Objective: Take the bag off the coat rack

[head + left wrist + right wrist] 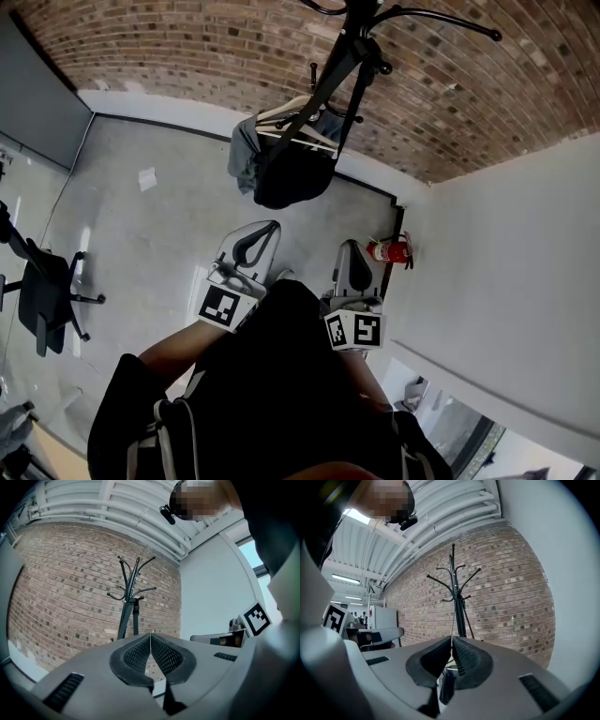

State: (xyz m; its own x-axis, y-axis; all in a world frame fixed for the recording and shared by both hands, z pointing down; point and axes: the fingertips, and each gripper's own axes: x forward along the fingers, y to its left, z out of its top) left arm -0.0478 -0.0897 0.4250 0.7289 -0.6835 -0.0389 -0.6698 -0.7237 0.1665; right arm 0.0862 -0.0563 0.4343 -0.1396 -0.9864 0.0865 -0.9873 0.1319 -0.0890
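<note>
A black coat rack (328,75) stands against the brick wall. A dark bag (295,173) with a grey part on its left side hangs from it, low on the pole. My left gripper (269,228) and right gripper (348,248) are side by side, short of the bag, both pointing at the rack. Both are shut with nothing between the jaws. In the left gripper view the rack (129,599) rises above the closed left gripper (150,635). The rack (457,597) also stands straight ahead of the closed right gripper (452,638) in the right gripper view. The jaws hide most of the bag there.
A red fire extinguisher (389,249) sits in the corner by the white wall on the right. A black office chair (42,292) stands at the far left. A scrap of paper (147,178) lies on the grey floor.
</note>
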